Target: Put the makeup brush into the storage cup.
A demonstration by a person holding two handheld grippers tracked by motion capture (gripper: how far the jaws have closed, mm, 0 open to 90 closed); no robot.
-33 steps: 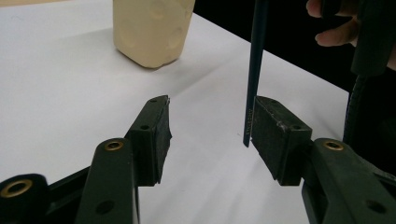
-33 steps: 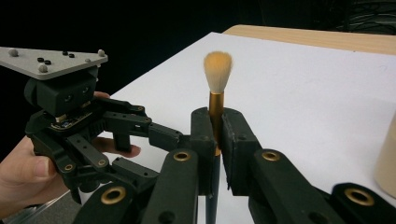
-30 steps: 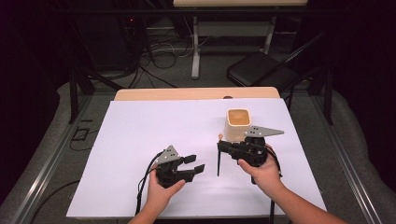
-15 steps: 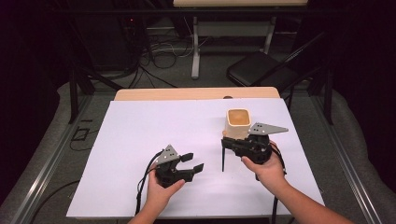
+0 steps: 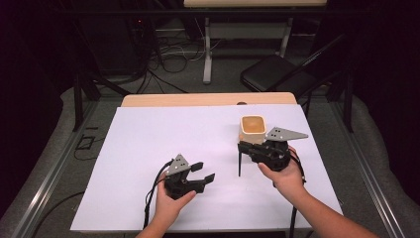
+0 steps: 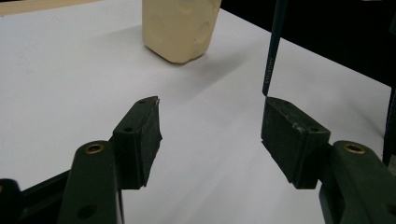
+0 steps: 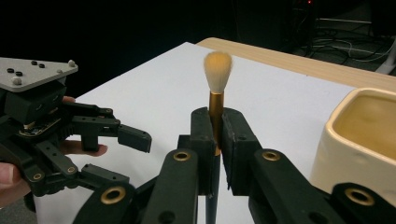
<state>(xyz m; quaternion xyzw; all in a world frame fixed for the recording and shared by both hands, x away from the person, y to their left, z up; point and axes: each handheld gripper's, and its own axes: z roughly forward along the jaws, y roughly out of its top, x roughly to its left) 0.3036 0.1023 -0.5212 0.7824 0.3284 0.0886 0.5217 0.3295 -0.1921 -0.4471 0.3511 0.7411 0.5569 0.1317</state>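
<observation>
Light fell from overhead onto the white table cover [image 5: 148,148], leaving the surrounding room dim; soft shadows lay beneath the cream cup [image 6: 180,28], and near jaws looked slightly blurred

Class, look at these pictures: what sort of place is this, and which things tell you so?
Probably a lab or recording studio, not a home: a table covered in plain white sheeting, dark surroundings with loose cables on the floor, and a folding chair behind it.

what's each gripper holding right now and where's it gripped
The right gripper clamps a brush on its gold ferrule, just below the bristles. The left gripper is open and holds nothing.
</observation>
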